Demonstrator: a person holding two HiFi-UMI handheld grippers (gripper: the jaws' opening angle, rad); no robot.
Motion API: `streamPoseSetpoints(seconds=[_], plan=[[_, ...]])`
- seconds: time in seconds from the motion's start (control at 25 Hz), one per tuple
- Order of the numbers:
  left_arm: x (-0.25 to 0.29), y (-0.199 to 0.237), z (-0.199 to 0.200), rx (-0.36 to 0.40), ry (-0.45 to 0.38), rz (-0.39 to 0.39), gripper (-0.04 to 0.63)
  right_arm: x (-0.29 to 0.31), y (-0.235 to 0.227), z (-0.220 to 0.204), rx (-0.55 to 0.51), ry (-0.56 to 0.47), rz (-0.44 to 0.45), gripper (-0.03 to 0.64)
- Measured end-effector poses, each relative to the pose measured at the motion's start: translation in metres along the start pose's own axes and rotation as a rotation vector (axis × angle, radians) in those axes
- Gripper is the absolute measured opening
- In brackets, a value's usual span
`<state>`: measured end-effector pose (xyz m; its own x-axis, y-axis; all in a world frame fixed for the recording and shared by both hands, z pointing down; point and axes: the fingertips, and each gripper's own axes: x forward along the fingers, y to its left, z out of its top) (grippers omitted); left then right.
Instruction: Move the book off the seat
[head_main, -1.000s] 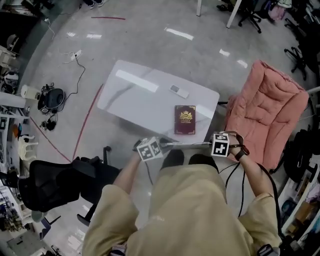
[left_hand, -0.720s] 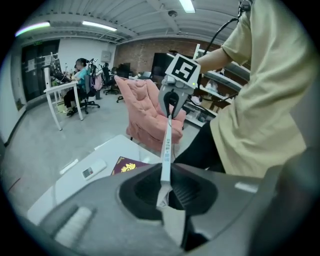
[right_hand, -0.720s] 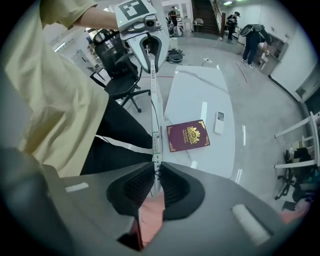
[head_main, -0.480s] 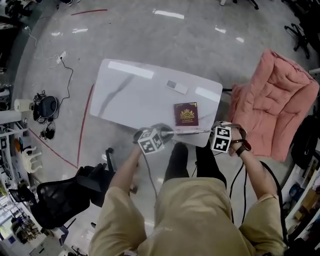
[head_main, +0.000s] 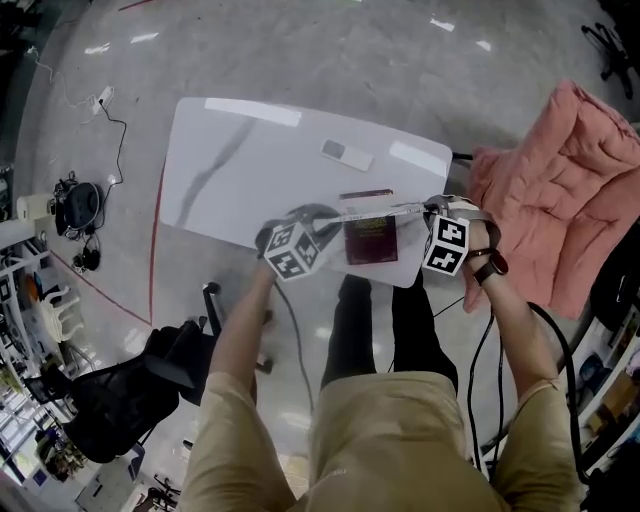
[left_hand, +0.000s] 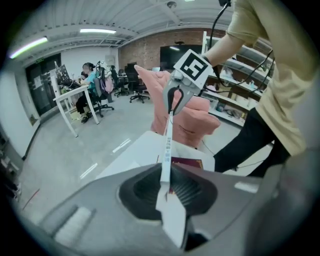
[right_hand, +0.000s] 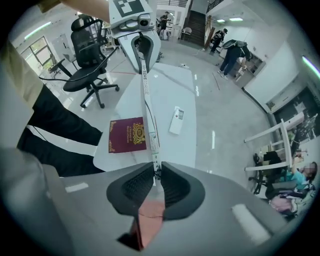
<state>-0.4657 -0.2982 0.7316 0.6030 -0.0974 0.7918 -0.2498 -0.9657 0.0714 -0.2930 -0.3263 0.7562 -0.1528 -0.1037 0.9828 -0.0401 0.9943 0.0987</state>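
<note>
Left claw (left_hand: 167, 190) and right claw (right_hand: 154, 180) clamp one thin book (right_hand: 148, 95) edge-on above the bench's (head_main: 250, 160) near edge; covers unseen.

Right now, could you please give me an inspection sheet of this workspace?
Surface: white table, mostly bare.
Job's things: thin book held edge-on over the table; pink padded seat beside it, no book showing.
Clutter: maroon book and white remote on the table.
Grippers: left gripper and right gripper shut on the thin book's ends.
Cables: power strip on floor; gripper lead hanging.
Surroundings: black office chair; people at far desks.
</note>
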Motion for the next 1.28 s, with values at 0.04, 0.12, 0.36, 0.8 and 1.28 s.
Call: streamPoseSetpoints(seconds=[0.04,0.12,0.36,0.8,1.28], plan=[[0.002,0.007,-0.002,-0.002,-0.002,0.013,0.046,0.003,-0.007,0.002,-0.003,-0.001,-0.023,0.049],[0.005,0.017,-0.005,0.010,-0.003,0.047,0.048,0.009,-0.017,0.005,-0.003,-0.003,-0.066,0.051],[0.024,0.013,-0.025,0.136,0.013,0.183,0.048,0.033,-0.006,0.003,0.017,-0.003,-0.133,0.051],[0.049,-0.050,-0.060,0.069,0.017,0.104,0.048,0.051,0.063,-0.007,-0.020,0.011,-0.052,0.051],[0.099,-0.097,-0.120,-0.039,0.080,-0.031,0.063,0.113,0.137,-0.020,0.032,0.052,0.127,0.052]])
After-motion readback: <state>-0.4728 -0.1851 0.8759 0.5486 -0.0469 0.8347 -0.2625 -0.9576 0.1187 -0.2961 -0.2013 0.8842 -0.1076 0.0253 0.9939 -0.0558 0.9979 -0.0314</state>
